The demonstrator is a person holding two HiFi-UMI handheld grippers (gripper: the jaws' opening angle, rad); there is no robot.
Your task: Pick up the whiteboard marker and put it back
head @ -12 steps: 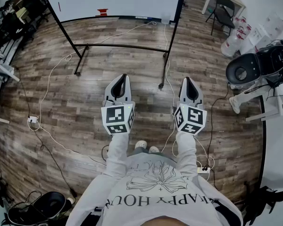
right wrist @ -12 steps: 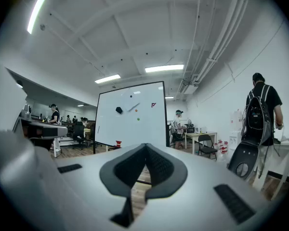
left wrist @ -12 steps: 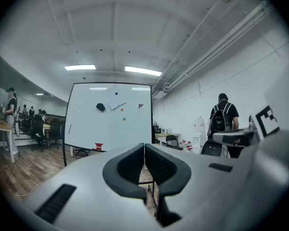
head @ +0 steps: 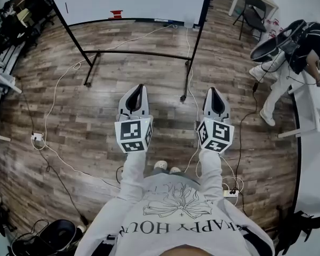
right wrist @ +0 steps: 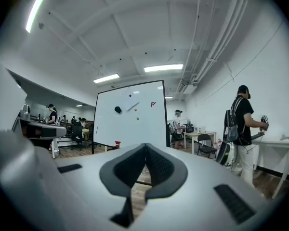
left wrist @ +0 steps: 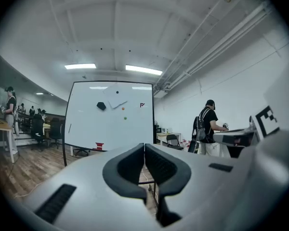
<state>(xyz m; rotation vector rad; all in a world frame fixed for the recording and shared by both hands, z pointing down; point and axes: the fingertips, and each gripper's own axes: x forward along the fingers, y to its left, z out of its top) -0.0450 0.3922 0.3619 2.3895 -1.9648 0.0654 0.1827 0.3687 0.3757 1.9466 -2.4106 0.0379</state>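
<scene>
— So, how do our grippers stand?

— We hold both out in front of us, level, above the wood floor (head: 101,105). Our left gripper (head: 140,87) has its jaws pressed together tip to tip, with nothing between them. Our right gripper (head: 212,89) is the same: jaws together, empty.

— And the thing we are after?

— We think the marker (left wrist: 69,128) is the thin dark stick standing upright on the board (left wrist: 111,129), near its left edge. It is too small for us to be sure. It is well apart from both grippers, across the floor.

— What else do we see on the board?

— We see a dark block (left wrist: 101,106) high up, an orange dot (left wrist: 123,109) and a green dot (left wrist: 124,118) below it to the right, and a red scribble (left wrist: 142,105). A small red thing (left wrist: 99,146) sits at the lower edge.

— Is anyone near us?

— We see a person (head: 288,52) in a dark top and cap, with a backpack, at a white desk (right wrist: 279,141) on our right. A cable (head: 56,89) trails over the floor on our left.
</scene>
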